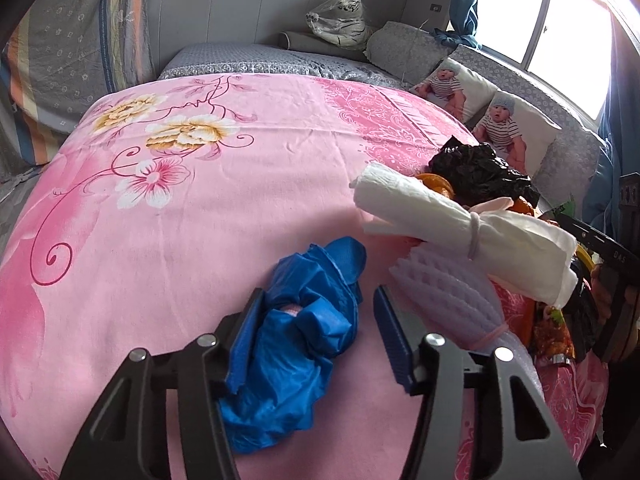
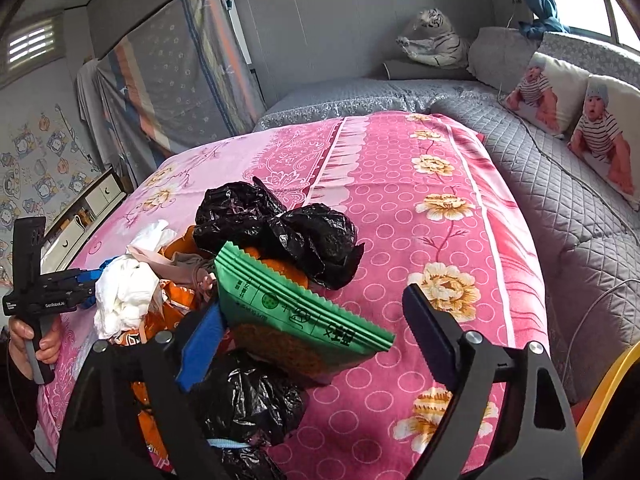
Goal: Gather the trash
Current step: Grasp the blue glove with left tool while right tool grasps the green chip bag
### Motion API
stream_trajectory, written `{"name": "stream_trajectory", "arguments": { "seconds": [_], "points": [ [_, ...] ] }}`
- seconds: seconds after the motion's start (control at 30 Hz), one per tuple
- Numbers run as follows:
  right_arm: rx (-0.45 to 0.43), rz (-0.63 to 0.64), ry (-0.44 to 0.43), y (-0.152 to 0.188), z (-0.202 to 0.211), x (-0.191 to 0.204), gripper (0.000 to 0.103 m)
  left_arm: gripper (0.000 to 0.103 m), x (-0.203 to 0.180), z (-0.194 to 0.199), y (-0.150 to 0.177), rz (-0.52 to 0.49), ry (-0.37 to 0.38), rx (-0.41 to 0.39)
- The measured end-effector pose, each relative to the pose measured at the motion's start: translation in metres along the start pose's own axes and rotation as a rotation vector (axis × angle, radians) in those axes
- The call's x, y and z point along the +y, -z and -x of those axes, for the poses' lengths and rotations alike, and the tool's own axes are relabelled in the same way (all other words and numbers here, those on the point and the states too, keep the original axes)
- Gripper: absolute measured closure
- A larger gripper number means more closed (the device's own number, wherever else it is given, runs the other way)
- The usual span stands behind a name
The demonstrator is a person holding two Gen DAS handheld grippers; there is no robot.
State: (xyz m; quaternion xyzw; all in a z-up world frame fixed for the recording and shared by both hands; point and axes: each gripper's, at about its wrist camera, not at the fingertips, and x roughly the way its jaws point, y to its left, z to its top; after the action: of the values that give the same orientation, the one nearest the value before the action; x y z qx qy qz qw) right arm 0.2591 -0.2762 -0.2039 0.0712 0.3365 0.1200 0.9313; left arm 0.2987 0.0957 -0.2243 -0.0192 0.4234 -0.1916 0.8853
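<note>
Trash is lying heaped on the pink bedspread [image 1: 180,200]. I am straddling the blue bag [image 1: 296,336], just left of that heap, with the left hand-held gripper [image 1: 316,340], jaws apart; its long axis is running along them. The right hand-held gripper [image 2: 316,340], also apart, is flanking the green packet [image 2: 304,312].

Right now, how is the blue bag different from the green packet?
The blue bag is soft, crumpled plastic; the green packet is flat and stiff with a zigzag edge. The blue bag lies alone on the pink blanket; the green packet leans on the trash pile. Both sit between a gripper's fingers.
</note>
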Motion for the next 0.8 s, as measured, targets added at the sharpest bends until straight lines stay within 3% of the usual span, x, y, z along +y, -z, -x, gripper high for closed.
{"name": "stream_trajectory", "arguments": {
  "seconds": [0.1, 0.27, 0.57, 0.8],
  "points": [
    [0.023, -0.007, -0.017, 0.0, -0.006, -0.001, 0.042, 0.073, 0.006, -0.001, 0.002, 0.026, -0.01, -0.001],
    [0.022, 0.015, -0.018, 0.002, -0.005, 0.004, 0.065, 0.081, 0.001, 0.005, 0.002, 0.015, -0.042, -0.025],
    [-0.095, 0.016, 0.022, -0.004, 0.032, 0.003, 0.07, 0.082, 0.0, 0.039, -0.003, 0.054, -0.048, -0.112],
    [-0.135, -0.014, -0.018, -0.004, 0.066, 0.008, 0.07, 0.082, -0.009, 0.075, -0.004, 0.088, -0.036, -0.193]
  ]
}}
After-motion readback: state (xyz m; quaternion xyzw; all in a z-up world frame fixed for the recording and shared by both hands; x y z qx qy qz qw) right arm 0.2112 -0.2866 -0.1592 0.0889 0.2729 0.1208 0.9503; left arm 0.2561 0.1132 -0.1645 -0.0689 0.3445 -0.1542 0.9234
